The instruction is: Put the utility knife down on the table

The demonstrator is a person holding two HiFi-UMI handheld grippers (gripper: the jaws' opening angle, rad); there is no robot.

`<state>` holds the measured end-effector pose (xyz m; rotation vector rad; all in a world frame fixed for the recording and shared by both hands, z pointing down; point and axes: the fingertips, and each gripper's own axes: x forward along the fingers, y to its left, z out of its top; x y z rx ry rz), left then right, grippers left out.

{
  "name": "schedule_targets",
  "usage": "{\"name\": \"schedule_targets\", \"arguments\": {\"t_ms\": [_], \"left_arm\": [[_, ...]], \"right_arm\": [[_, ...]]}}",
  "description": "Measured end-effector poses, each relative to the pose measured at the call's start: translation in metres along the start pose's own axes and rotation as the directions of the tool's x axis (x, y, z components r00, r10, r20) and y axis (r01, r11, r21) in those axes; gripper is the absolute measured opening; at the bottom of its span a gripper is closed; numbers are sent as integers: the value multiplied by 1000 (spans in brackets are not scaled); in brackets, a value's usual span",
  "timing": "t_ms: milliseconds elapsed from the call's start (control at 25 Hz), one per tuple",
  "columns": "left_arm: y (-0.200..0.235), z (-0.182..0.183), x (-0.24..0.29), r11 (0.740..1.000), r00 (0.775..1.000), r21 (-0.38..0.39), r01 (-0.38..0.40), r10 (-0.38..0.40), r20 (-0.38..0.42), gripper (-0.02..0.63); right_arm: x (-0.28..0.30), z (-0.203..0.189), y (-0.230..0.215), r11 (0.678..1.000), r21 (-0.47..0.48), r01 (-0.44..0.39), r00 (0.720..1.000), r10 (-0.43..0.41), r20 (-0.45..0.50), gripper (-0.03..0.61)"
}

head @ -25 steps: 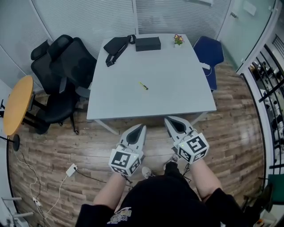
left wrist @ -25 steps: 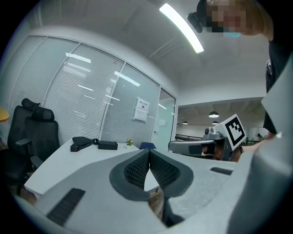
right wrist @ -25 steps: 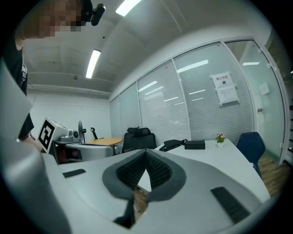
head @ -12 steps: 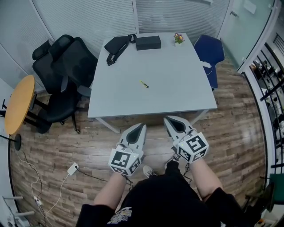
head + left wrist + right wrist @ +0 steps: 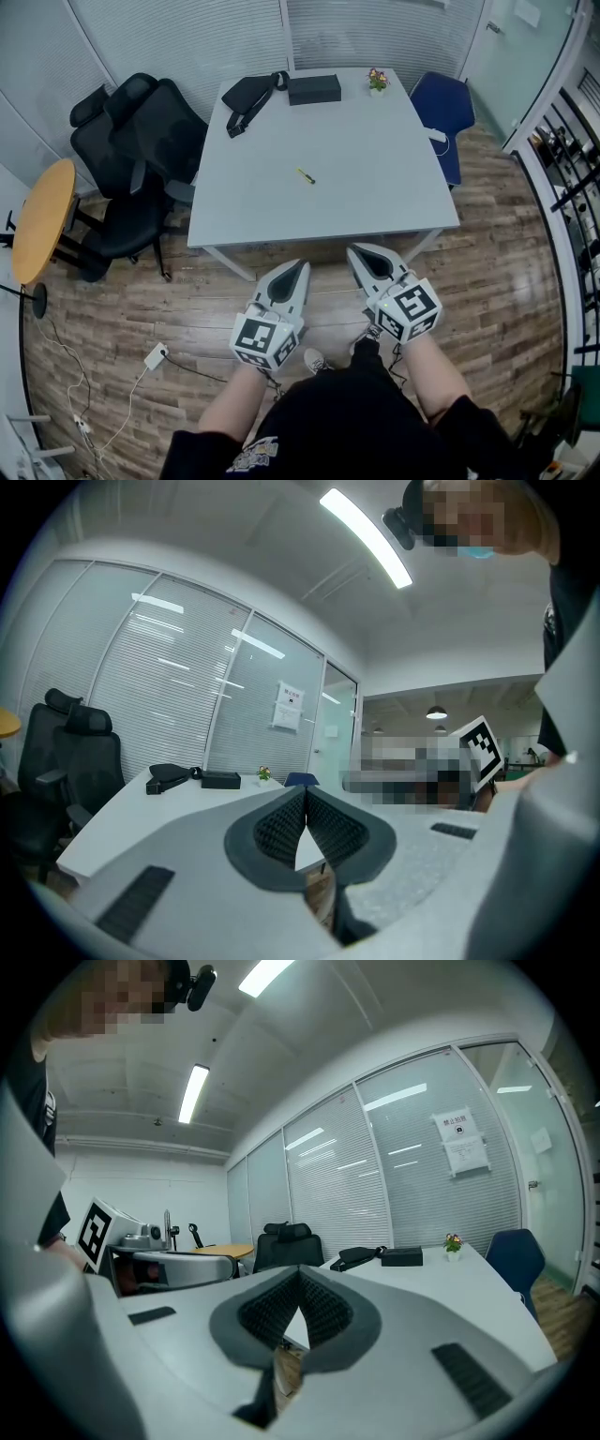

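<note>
- Slim yellow-green utility knife (image 5: 304, 176): lies flat near the middle of the table, well apart from both grippers and touched by neither.
- Pale grey square table (image 5: 375, 216): stands on a wood-plank floor (image 5: 187, 309).
- Pale grey left gripper (image 5: 300, 268), marker cube at its rear: held close to the person, short of the table's near edge. Its ridged dark fingers (image 5: 279, 825) are pressed together at the tips with nothing between them.
- Pale grey right gripper (image 5: 356, 253), same build: just right of the left one. Its fingers (image 5: 323, 1305) are closed tip to tip and hold nothing.
- Far edge of the table: soft black bag (image 5: 246, 97) at the left, flat black box (image 5: 313, 89) just beside it, small potted flower (image 5: 378, 82) further right.
- Black office chairs (image 5: 141, 131): left of the table.
- Blue chair (image 5: 442, 108): at the table's far right corner.
</note>
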<state>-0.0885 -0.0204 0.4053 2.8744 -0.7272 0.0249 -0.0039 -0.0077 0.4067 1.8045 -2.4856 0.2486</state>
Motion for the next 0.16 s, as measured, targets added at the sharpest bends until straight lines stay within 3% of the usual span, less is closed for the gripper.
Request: {"name": "schedule_targets", "arguments": {"t_ms": [160], "left_arm": [[1,-1,-4,1000,1000,0,0,0,-1,6]], "right_arm": [[1,0,4,1000,0,-1,1000,1,1,3]]}}
